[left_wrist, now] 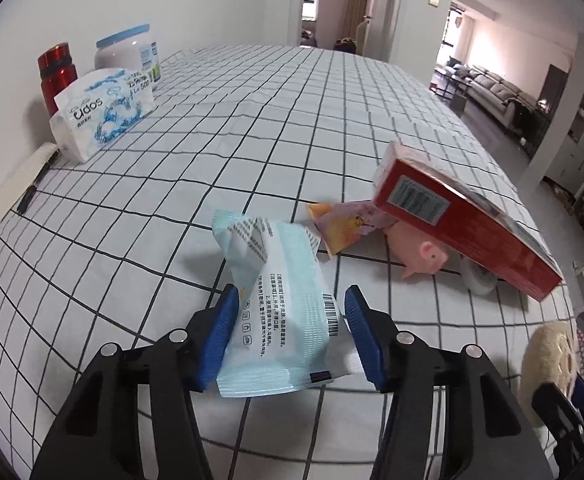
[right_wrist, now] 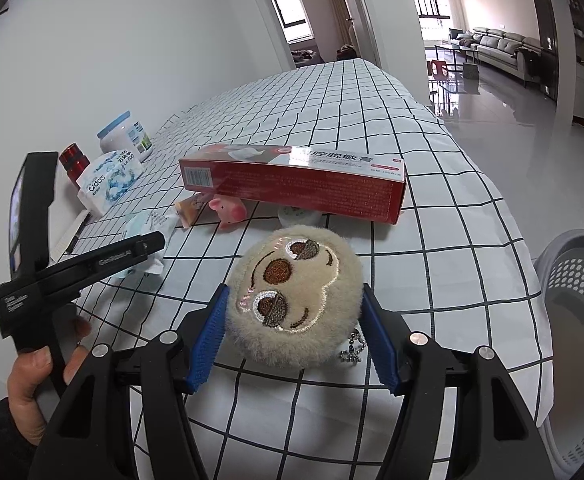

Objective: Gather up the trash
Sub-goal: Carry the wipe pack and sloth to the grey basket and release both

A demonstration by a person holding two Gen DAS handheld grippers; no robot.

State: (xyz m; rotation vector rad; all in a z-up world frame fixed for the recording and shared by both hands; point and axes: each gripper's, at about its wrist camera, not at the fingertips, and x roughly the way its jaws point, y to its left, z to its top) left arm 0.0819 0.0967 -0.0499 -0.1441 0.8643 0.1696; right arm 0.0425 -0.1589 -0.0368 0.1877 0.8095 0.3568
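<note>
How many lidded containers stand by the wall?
2: a red flask nearest the wall, and a white jar with a blue lid behind the tissue pack. More may hide behind the pack.
</note>
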